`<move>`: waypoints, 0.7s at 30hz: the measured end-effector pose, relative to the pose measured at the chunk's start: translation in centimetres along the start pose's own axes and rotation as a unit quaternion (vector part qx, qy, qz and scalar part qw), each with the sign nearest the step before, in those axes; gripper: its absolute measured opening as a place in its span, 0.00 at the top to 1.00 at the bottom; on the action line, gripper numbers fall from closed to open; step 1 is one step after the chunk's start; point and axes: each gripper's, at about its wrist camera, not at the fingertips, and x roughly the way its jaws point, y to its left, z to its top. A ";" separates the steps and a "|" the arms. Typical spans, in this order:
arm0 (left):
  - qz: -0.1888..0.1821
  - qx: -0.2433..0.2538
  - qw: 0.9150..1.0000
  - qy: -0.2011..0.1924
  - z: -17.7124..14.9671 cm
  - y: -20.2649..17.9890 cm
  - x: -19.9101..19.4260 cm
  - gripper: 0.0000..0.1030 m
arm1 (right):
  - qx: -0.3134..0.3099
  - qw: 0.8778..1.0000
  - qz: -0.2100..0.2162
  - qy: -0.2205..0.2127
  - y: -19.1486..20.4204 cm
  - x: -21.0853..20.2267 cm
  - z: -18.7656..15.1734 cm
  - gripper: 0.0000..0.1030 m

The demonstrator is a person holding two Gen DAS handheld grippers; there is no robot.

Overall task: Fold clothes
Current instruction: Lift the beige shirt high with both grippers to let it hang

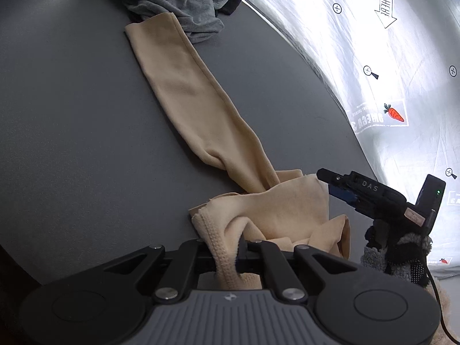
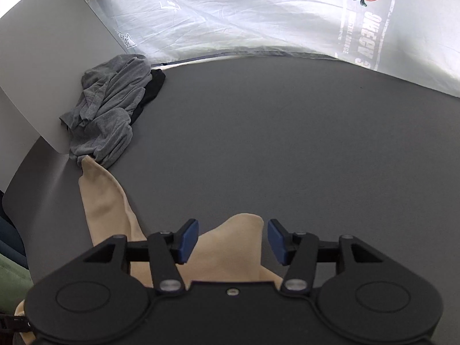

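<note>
A beige garment (image 1: 198, 106) lies stretched across the grey table (image 1: 72, 115), one long leg reaching toward the far end. My left gripper (image 1: 230, 253) is shut on its ribbed waistband near the table's near edge. My right gripper (image 2: 233, 240) is open, its blue pads (image 2: 187, 240) either side of a raised beige fold (image 2: 235, 247) without touching it. The right gripper also shows in the left wrist view (image 1: 339, 187), beside the bunched waist part. The beige leg (image 2: 103, 204) runs off to the left in the right wrist view.
A crumpled grey garment (image 1: 178, 3) over something black (image 2: 149, 92) lies at the far end of the table, touching the beige leg's tip. A pale board (image 2: 49, 57) stands behind it. A white printed sheet (image 2: 258, 20) covers the floor past the table's edge.
</note>
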 end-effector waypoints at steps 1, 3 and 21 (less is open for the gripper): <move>-0.003 0.011 1.000 -0.006 0.3 -0.3 -0.1 0.94 | 0.010 1.000 -0.006 0.017 -0.1 1.0 0.2 0.58; -0.010 0.033 0.999 -0.018 1.0 -0.8 -0.5 0.95 | 0.040 0.998 -0.048 0.016 -0.1 1.6 -0.2 0.95; -0.236 0.353 0.810 -0.405 -0.3 -27.0 -24.2 0.96 | -0.013 0.798 -0.193 -0.571 4.8 -43.5 -4.8 0.96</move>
